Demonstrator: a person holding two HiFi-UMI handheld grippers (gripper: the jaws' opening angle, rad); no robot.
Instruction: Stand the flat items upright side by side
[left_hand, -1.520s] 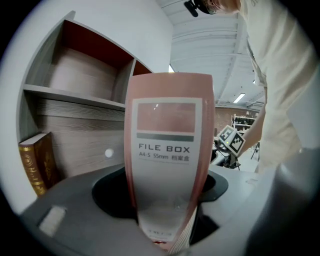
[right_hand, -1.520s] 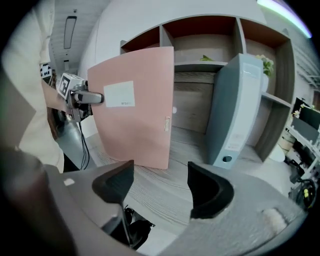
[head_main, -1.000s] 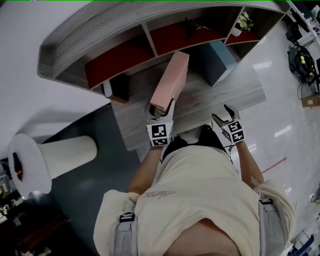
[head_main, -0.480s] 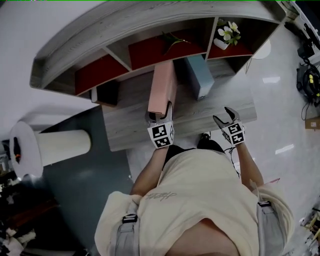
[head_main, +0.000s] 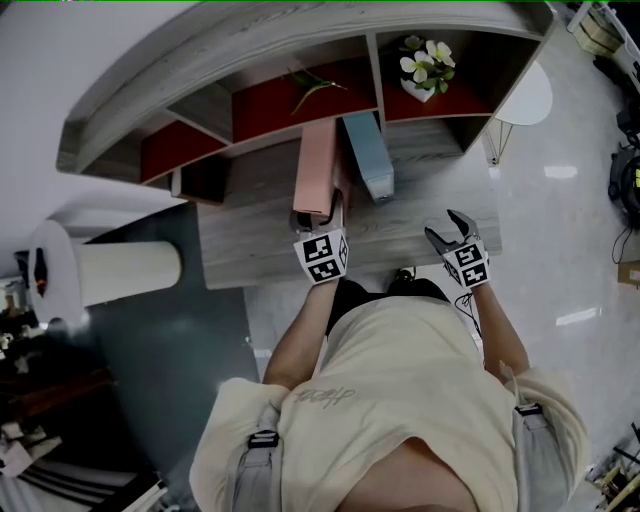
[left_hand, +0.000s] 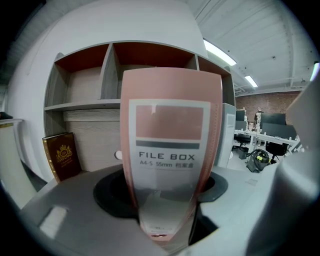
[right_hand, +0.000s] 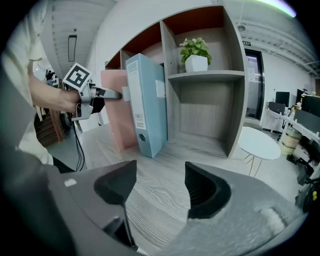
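Note:
A pink file box (head_main: 318, 162) stands upright on the grey wooden desk (head_main: 250, 245), close beside an upright blue file box (head_main: 366, 156). My left gripper (head_main: 319, 213) is shut on the pink box's near end; in the left gripper view its labelled spine (left_hand: 170, 145) fills the space between the jaws. The right gripper view shows the blue box (right_hand: 146, 106) with the pink box (right_hand: 117, 111) behind it and my left gripper (right_hand: 102, 93) on that one. My right gripper (head_main: 449, 229) hovers at the desk's front right; its jaws (right_hand: 160, 186) have just been closing a little, are open, and hold nothing.
The curved shelf unit (head_main: 250, 55) rises behind the desk, with a potted plant (head_main: 421, 66) in one bay. A brown book (left_hand: 61, 156) leans at the left. A small white round table (head_main: 527, 98) stands to the right, a white cylinder (head_main: 115, 272) on the floor to the left.
The pink box has swung from slanting away to standing parallel and close to the blue box, with the left gripper still on it. Both grippers have moved towards the shelf.

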